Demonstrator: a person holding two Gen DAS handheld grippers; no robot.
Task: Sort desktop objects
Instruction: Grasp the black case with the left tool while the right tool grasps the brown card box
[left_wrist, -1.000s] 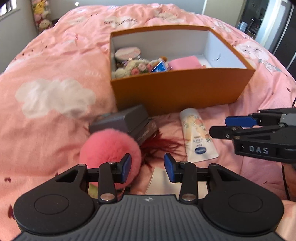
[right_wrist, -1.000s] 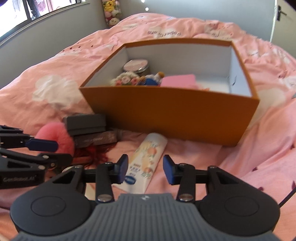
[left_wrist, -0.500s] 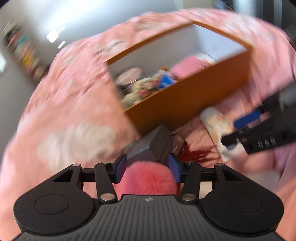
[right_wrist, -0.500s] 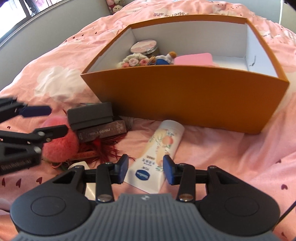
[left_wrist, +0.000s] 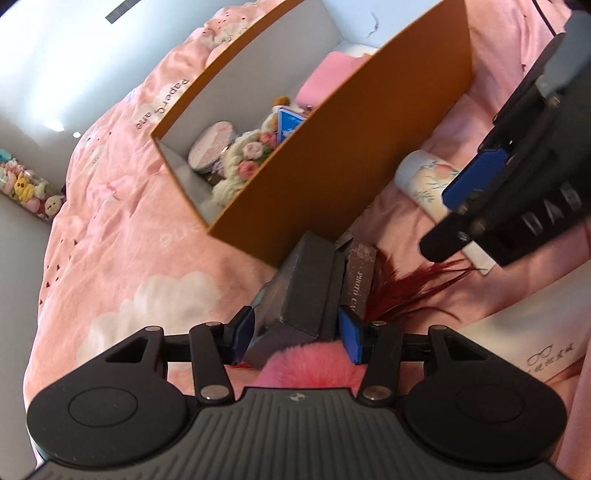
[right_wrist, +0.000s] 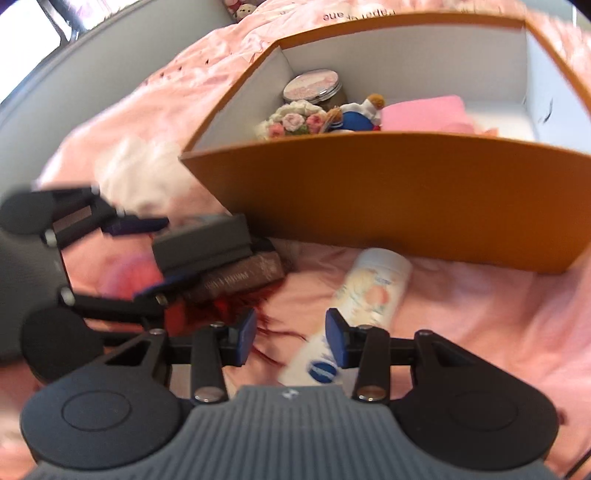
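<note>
An orange box (left_wrist: 332, 162) (right_wrist: 388, 192) lies on the pink bedspread and holds a round tin (right_wrist: 314, 85), a crochet bouquet, a small doll and a pink cloth. My left gripper (left_wrist: 299, 332) is open, rolled sideways, its pads on either side of a dark grey case (left_wrist: 303, 291) (right_wrist: 203, 240) that rests on a brown box (right_wrist: 240, 277). A pink pompom (left_wrist: 314, 363) sits just under the left gripper. My right gripper (right_wrist: 290, 338) is open over the lower end of a white cream tube (right_wrist: 369, 288) (left_wrist: 424, 173).
Dark red feathers (left_wrist: 406, 288) spread beside the brown box. A white glasses cloth packet (left_wrist: 535, 347) lies at the right. Plush toys (left_wrist: 26, 188) line a far shelf. The bedspread (left_wrist: 129, 258) is soft and wrinkled.
My left gripper has rolled sideways and moved forward over the pompom until its pads flank the grey case. My right gripper has dropped lower and closer onto the cream tube.
</note>
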